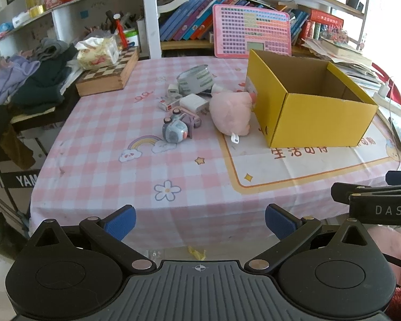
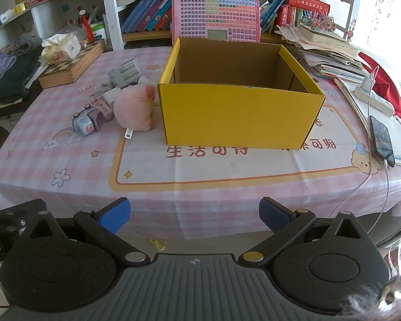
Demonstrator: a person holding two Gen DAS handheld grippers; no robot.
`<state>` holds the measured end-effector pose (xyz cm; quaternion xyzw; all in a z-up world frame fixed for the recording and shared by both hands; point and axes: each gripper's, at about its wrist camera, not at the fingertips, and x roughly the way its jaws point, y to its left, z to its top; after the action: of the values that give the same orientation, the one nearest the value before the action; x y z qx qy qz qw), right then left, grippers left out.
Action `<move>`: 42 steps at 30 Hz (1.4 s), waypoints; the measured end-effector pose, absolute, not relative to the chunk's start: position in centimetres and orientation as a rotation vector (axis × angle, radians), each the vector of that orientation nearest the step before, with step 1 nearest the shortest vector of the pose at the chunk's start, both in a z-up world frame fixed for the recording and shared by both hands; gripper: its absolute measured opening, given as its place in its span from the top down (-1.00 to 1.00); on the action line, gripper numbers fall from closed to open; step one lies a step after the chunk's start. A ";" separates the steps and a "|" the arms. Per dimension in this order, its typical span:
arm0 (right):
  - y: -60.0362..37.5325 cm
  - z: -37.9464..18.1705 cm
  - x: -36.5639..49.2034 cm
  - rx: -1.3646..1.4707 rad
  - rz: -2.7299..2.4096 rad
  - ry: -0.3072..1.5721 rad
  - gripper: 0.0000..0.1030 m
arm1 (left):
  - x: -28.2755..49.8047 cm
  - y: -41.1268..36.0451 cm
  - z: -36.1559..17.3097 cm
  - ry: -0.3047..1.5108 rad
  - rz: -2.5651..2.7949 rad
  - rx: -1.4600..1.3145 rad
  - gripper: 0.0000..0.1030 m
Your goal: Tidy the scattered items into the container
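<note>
An open yellow cardboard box [image 1: 320, 119] [image 2: 238, 115] stands on the pink checked tablecloth, and I see nothing inside it. Leaning against its left wall is a pink plush toy [image 1: 231, 112] [image 2: 133, 108]. Left of the plush lie a small grey toy camera [image 1: 173, 131] [image 2: 84, 123], a white charger block [image 1: 193, 103] [image 2: 111, 95], a small red-and-white packet [image 1: 168, 104] and a tape roll [image 1: 195, 79] [image 2: 125, 73]. My left gripper [image 1: 200, 223] hangs open off the table's near edge. Beside it, the right gripper [image 2: 193, 214] is open too, facing the box.
A wooden chessboard box [image 1: 107, 73] with a tissue pack sits back left, beside piled clothes [image 1: 32, 80]. A pink keyboard toy [image 1: 251, 30] leans against bookshelves behind the box. Papers, a power strip [image 2: 371, 96] and a phone [image 2: 382, 139] with cable lie right.
</note>
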<state>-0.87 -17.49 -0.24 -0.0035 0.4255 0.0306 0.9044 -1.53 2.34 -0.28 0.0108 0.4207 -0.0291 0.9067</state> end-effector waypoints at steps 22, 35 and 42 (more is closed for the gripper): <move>-15.1 -0.1 -2.4 -0.107 0.087 0.803 -1.00 | -2.7 3.8 0.2 0.797 -0.088 0.055 -1.00; -12.5 0.1 -3.7 -0.177 0.207 0.714 -1.00 | -3.9 5.0 -0.1 0.781 -0.136 0.068 -1.00; -10.9 1.0 -4.2 -0.200 0.207 0.646 -1.00 | -4.6 6.1 0.5 0.724 -0.064 0.078 -1.00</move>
<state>-4.24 -10.94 0.96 -0.0980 0.3161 0.1014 0.9382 -4.59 6.08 0.53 0.0381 0.3539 -0.0315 0.9340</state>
